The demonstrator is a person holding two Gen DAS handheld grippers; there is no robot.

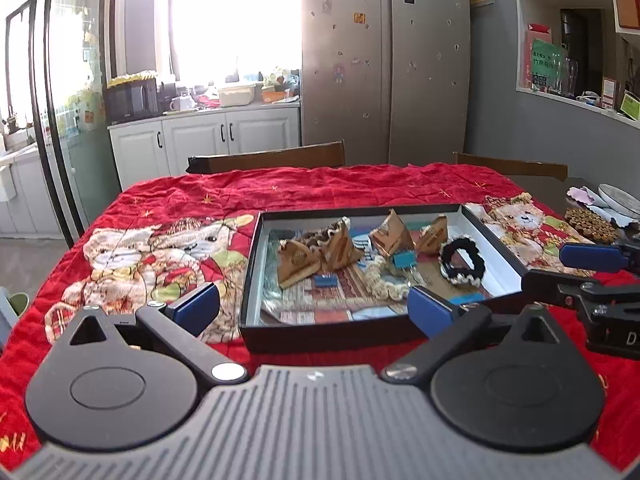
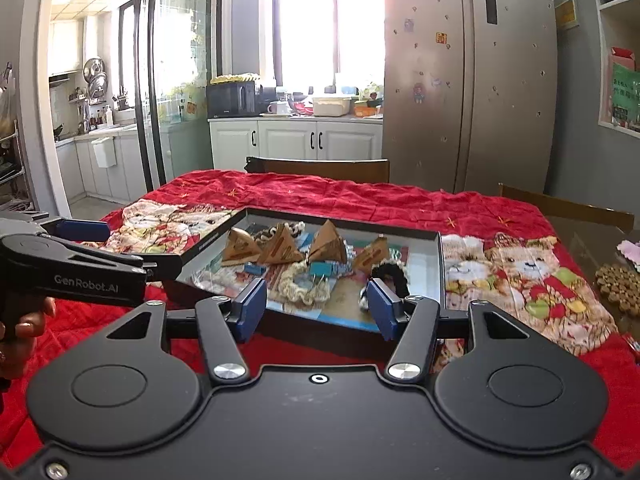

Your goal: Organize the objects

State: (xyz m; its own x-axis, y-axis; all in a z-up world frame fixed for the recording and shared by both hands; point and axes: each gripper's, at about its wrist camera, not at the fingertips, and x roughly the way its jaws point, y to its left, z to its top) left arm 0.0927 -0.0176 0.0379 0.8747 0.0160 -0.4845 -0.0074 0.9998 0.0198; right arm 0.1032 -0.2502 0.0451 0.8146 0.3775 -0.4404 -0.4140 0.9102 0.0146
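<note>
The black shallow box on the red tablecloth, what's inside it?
Inside the black shallow box: brown pyramid-shaped packets, a black scrunchie, a cream scrunchie, blue binder clips. Its printed floor is partly covered.

Both wrist cameras look forward, low and near over the worktop (image 1: pixel 320 188), left view from the left, sharing the black tray (image 1: pixel 256 256) and fridge (image 2: pixel 468 80).

My left gripper (image 1: pixel 314 306), black arms, blue pads (image 1: pixel 430 312), ribbed grey housing, my right gripper (image 2: pixel 316 310), silver screws, white "GenRobot.AI" lettering at nine o'clock.
</note>
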